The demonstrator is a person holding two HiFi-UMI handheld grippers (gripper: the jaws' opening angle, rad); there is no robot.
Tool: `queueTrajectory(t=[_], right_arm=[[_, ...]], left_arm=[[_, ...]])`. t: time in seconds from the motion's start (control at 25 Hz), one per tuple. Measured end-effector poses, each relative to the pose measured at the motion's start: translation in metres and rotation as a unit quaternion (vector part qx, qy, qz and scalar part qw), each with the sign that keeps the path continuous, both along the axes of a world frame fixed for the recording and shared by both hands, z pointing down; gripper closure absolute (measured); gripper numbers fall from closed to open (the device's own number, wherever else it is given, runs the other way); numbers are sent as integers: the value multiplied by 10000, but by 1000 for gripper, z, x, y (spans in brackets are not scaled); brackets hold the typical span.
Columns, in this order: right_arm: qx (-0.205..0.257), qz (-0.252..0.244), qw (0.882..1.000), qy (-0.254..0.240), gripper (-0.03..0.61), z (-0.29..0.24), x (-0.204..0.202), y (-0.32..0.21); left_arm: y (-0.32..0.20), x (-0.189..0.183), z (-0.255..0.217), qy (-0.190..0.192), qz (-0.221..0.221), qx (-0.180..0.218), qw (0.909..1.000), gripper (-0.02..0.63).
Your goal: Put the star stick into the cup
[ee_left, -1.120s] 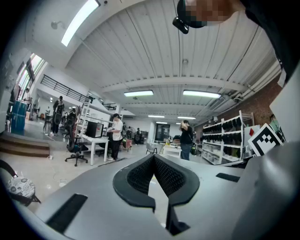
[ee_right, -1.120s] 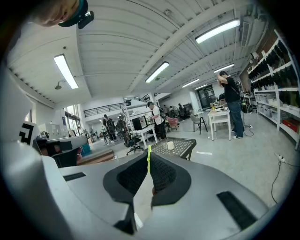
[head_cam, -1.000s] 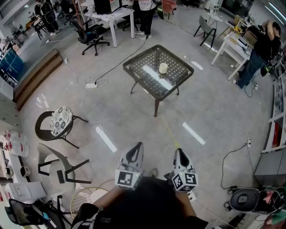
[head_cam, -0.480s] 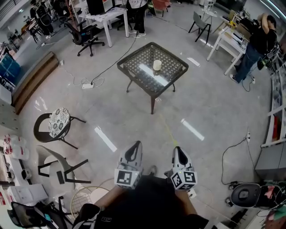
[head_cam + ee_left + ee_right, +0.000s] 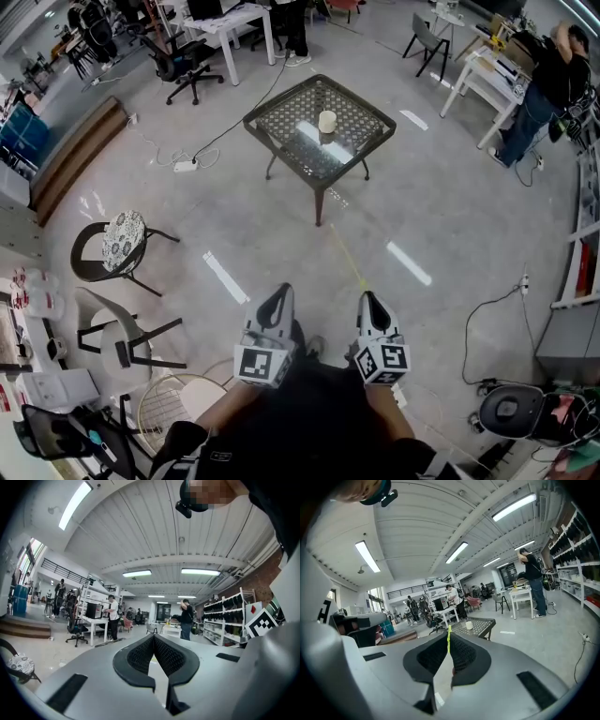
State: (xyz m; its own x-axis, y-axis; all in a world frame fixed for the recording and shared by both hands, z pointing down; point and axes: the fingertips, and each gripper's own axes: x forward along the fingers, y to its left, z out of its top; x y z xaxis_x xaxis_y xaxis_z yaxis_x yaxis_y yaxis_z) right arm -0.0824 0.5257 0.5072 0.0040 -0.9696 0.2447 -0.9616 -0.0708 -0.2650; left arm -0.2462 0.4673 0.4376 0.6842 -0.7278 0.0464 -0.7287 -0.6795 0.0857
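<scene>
Both pairs of fingers are shut. On the left gripper [image 5: 278, 292] the dark ribbed fingers [image 5: 139, 656] meet at their tips with nothing between them. The right gripper [image 5: 368, 298] has its fingers pressed together on the star stick [image 5: 449, 640], a thin yellow-green rod pinched at the tip line and poking out just past it. In the head view the stick shows as a fine pale line running forward from the right gripper over the floor [image 5: 441, 216]. Its star end cannot be made out. Both grippers sit side by side, close to the person's body and low in that view. The cup [image 5: 327, 121], small and pale, stands upright near the middle of the dark lattice-topped desk [image 5: 281, 148], well apart from both grippers.
</scene>
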Motion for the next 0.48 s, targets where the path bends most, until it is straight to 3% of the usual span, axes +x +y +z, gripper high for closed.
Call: queueTrajectory(t=[0.4,0.48], right_arm=[[12,-83,9999,-61,558,9,38,-37],[-28,-62,9999,-76,558,11,45,-51]], left_arm=[[-31,41,23,-285,126,-22,9995,597],[-47,48,24,-192,87,-103,9997,597]])
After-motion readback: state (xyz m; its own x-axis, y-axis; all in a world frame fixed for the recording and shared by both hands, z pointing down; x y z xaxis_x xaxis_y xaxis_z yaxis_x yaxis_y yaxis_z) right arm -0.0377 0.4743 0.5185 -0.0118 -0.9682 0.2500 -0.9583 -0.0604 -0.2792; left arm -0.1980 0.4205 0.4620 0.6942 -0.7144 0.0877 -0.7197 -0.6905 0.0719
